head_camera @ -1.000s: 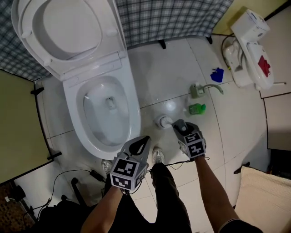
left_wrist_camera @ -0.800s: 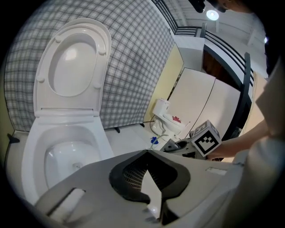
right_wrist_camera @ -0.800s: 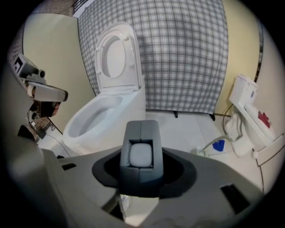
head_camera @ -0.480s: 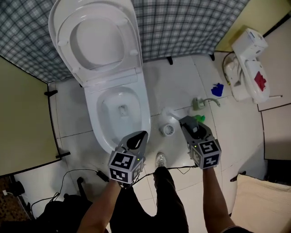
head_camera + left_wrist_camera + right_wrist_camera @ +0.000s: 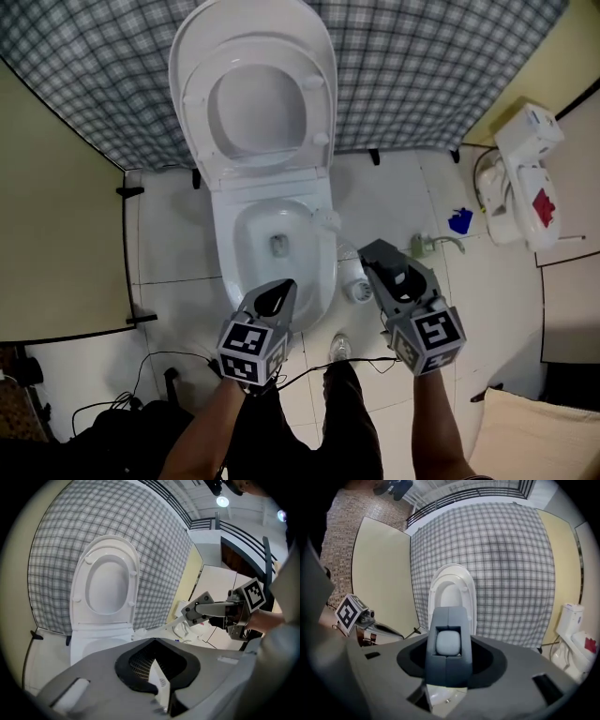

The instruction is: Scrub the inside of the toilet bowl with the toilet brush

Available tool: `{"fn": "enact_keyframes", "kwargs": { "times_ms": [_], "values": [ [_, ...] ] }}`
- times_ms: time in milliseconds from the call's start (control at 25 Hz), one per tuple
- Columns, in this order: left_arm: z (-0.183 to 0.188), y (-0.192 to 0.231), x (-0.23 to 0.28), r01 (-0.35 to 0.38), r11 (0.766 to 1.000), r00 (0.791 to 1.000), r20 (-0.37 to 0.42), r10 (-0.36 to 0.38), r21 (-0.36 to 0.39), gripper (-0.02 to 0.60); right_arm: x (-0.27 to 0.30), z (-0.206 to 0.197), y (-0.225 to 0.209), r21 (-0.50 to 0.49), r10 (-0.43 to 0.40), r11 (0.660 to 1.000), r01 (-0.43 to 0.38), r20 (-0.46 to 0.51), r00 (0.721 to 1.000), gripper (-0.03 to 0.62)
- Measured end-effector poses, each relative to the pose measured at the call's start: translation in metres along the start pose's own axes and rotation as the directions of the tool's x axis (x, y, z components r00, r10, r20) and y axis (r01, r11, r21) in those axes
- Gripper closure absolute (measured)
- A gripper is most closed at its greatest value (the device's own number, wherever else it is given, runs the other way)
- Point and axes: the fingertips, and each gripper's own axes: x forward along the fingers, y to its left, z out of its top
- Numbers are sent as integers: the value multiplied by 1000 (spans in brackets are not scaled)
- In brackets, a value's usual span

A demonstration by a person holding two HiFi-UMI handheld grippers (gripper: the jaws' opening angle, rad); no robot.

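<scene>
Closest, in front of the white ceramic toilet point(image 5: 228, 258), the left gripper point(image 5: 275, 298) has its jaws drawn together on nothing. Just right of the toilet's front, the right gripper point(image 5: 372, 251) clamps the pale end of the white plastic toilet brush point(image 5: 162, 625), fingers narrow around the handle. That handle slants down from the gripper towards the toilet, and its head sits by the right rim of the bowl. A round white brush holder point(image 5: 357, 289) stands on the floor tiles beside the toilet's right flank. Behind the bowl, the oval white lid and seat point(image 5: 258, 103) stand raised against a grey checked wall point(image 5: 422, 66).
</scene>
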Motion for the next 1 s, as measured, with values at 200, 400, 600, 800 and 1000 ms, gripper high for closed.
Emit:
{"fn": "enact_keyframes", "kwargs": {
  "times_ms": [200, 400, 600, 800, 1000],
  "values": [
    [-11, 37, -8, -54, 998, 999, -7, 54, -25, 572, 50, -22, 40, 34, 82, 996, -81, -37, 996, 399],
    [-41, 70, -1, -87, 994, 996, -18, 86, -68, 572, 107, -67, 58, 68, 112, 992, -107, -84, 990, 399],
    [-63, 96, 14, -85, 993, 996, -29, 83, -85, 572, 156, -101, 60, 106, 96, 991, -86, -99, 990, 399],
    [-75, 112, 26, -80, 992, 996, -32, 78, -101, 572, 200, -119, 52, 161, 64, 986, -50, -83, 995, 399],
    [-80, 121, 33, -66, 992, 998, -31, 63, -107, 572, 227, -112, 57, 219, 85, 973, -76, -32, 996, 401]
  ]
}}
